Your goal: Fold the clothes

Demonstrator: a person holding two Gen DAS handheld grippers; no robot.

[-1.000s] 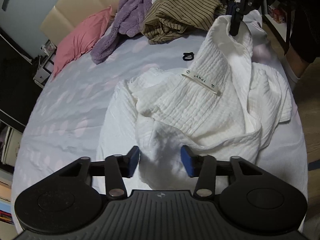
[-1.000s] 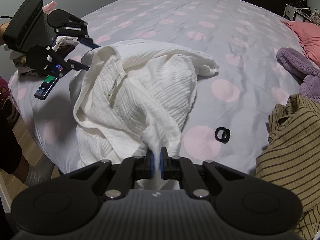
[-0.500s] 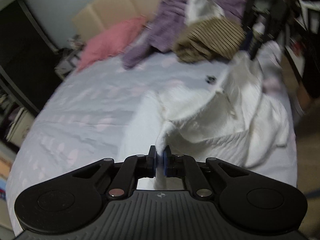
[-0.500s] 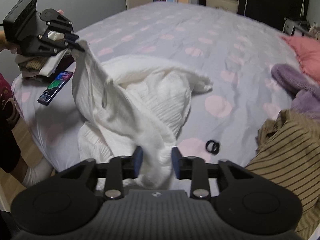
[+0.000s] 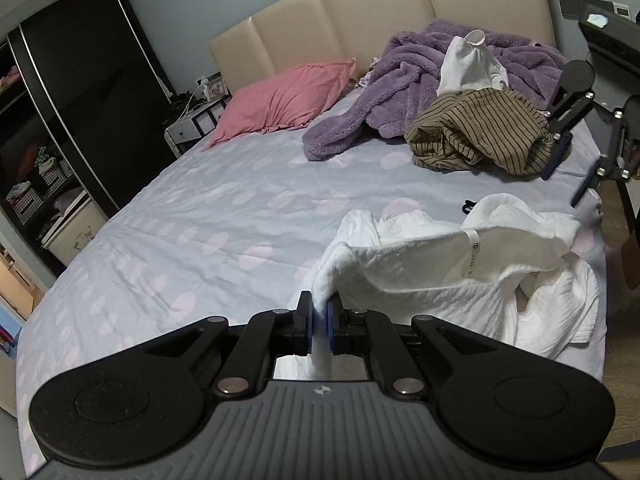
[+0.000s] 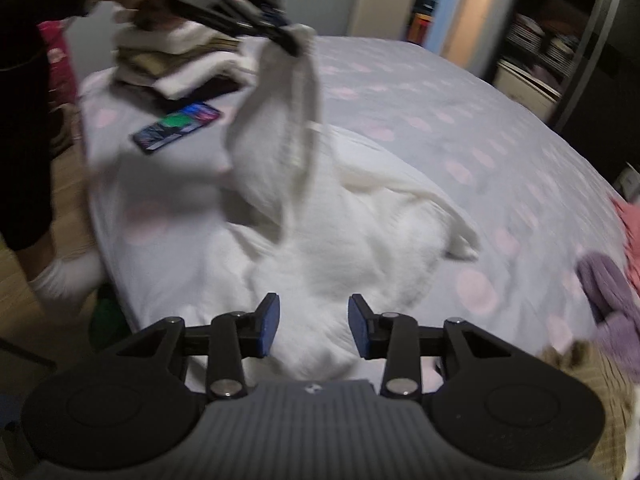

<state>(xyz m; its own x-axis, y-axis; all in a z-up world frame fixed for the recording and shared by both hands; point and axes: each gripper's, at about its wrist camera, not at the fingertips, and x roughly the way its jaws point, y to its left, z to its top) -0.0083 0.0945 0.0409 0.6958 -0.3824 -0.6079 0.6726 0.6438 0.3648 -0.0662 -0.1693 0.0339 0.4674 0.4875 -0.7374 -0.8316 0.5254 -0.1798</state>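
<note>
Looks like mid re-grip: left gripper (image 5: 319, 320) clenched on a corner of the white garment (image 5: 460, 276) crumpled at the bed's (image 5: 200, 216) near edge, right gripper (image 6: 313, 326) opening with nothing pinched, so next it probably needs another corner.

L gripper (image 5: 319, 316): jaws clamped, raised | R gripper (image 6: 313, 330): jaws opening, nothing pinched

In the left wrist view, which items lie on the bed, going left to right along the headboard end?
Pink pillow → purple fleece robe → striped brown garment, with a white item resting on the pile above it.
</note>
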